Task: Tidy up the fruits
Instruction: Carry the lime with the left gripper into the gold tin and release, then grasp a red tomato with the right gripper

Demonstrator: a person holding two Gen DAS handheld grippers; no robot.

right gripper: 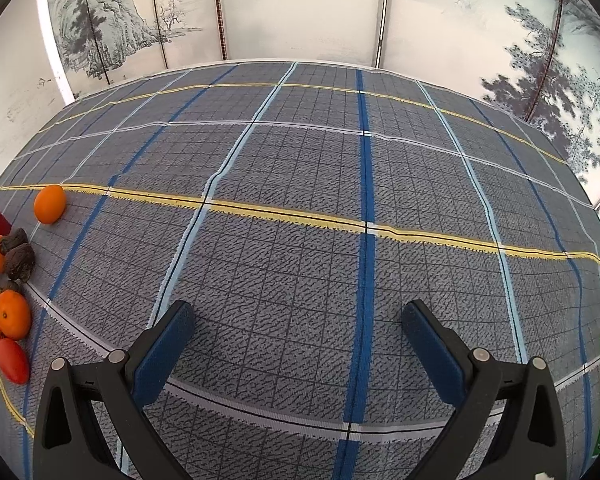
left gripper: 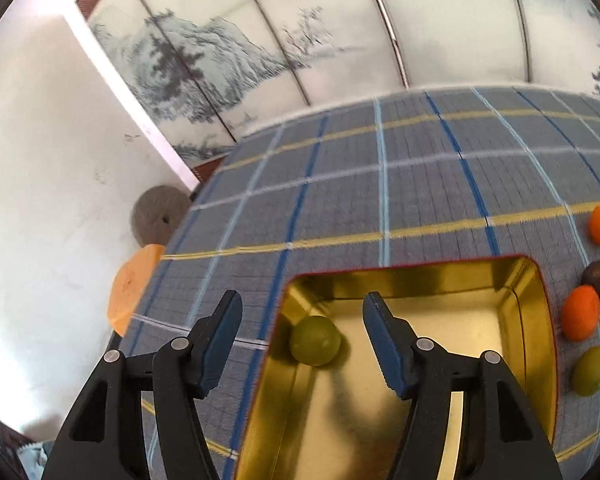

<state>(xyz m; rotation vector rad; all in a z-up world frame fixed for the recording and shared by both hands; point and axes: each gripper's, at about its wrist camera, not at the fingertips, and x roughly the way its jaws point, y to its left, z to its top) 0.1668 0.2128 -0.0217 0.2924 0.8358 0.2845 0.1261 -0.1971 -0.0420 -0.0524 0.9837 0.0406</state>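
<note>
left gripper [left gripper: 302,312] spread, empty, over gold tin [left gripper: 532,320] | green fruit [left gripper: 315,341] inside tin | right gripper [right gripper: 298,328] spread, empty above plaid cloth [right gripper: 300,200]

- Left gripper [left gripper: 302,314] — jaws spread wide, holding nothing, blue pads facing inward.
- Right gripper [right gripper: 298,322] — jaws likewise wide apart, empty, tilted downward.
</note>
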